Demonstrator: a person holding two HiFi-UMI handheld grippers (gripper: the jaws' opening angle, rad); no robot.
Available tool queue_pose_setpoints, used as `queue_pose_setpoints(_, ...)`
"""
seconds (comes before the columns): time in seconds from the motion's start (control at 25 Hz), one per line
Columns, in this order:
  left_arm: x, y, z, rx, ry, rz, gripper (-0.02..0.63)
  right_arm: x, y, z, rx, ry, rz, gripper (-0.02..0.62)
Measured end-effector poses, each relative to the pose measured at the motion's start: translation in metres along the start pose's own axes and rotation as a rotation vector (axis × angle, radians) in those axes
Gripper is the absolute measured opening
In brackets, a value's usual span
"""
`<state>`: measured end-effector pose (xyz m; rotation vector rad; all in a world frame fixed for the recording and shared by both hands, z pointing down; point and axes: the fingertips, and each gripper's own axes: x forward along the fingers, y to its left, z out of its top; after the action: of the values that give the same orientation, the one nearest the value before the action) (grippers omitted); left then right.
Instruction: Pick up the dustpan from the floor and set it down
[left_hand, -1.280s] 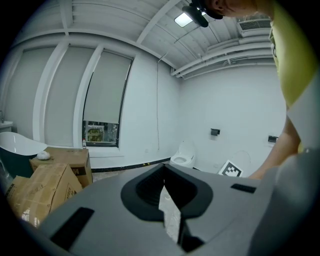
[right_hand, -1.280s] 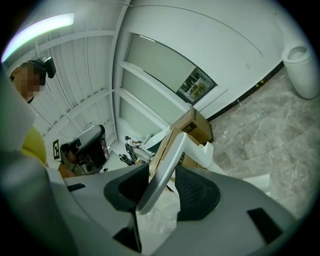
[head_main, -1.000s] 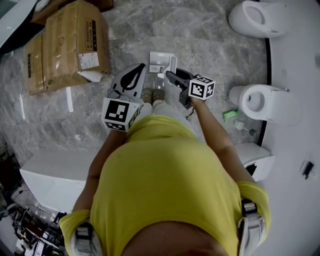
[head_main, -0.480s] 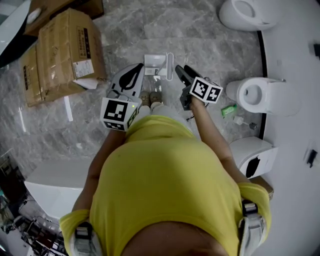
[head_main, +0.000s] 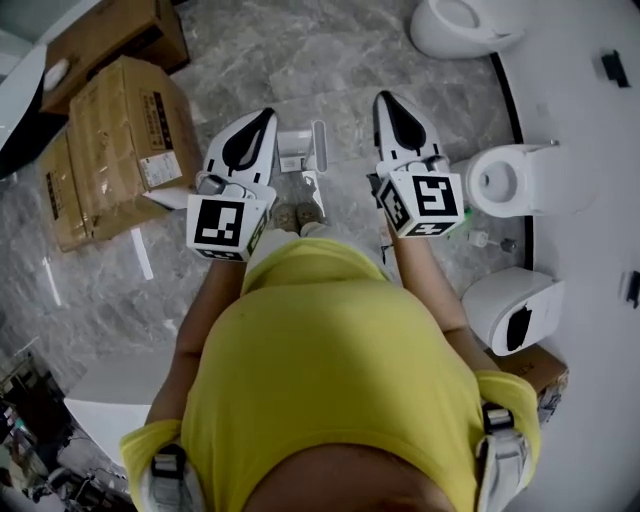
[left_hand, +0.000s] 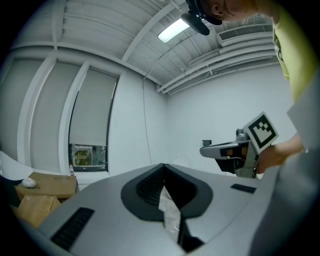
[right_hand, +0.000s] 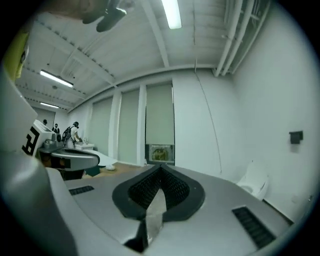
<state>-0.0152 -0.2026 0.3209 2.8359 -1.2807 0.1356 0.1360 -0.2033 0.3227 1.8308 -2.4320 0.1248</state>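
Note:
The white dustpan (head_main: 297, 150) lies on the grey marble floor just beyond the person's shoes, its handle (head_main: 319, 148) on its right side. Both grippers are held level, well above the floor, one on each side of the dustpan. My left gripper (head_main: 265, 115) (left_hand: 165, 167) is shut and holds nothing. My right gripper (head_main: 383, 98) (right_hand: 160, 170) has its jaws closing fully together, with nothing between them. Neither gripper touches the dustpan. Each gripper view looks out at walls and ceiling, with the other gripper off to one side.
Cardboard boxes (head_main: 110, 150) are stacked on the floor at the left. White toilets (head_main: 505, 180) (head_main: 455, 25) and a white bin (head_main: 510, 310) line the white wall at the right. Open marble floor lies beyond the dustpan.
The right gripper came up from the dustpan's handle, rolled level and closed with nothing in it. The left gripper rose a little. The dustpan stays on the floor.

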Motion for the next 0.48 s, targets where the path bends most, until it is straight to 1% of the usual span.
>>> queue_pose_setpoints(0.12, -0.004, 0.007, 0.040, 0.049, -0.069, 0.064, 0.002, -0.016, 0.004, 0.047, -0.052, -0.143, -0.030, 0.012)
queue_pose_setpoints(0.24, -0.014, 0.011, 0.072, 0.073, -0.140, 0.108, 0.002, -0.030, 0.010, 0.071, -0.083, -0.224, -0.051, 0.012)
queue_pose_setpoints(0.36, -0.021, 0.011, 0.088, 0.081, -0.178, 0.138, 0.002, -0.039, 0.013, 0.077, -0.077, -0.239, -0.050, 0.012)
queue_pose_setpoints(0.48, -0.023, 0.008, 0.092, 0.084, -0.187, 0.151, 0.002, -0.039, 0.011, 0.071, -0.057, -0.214, -0.039, 0.011)
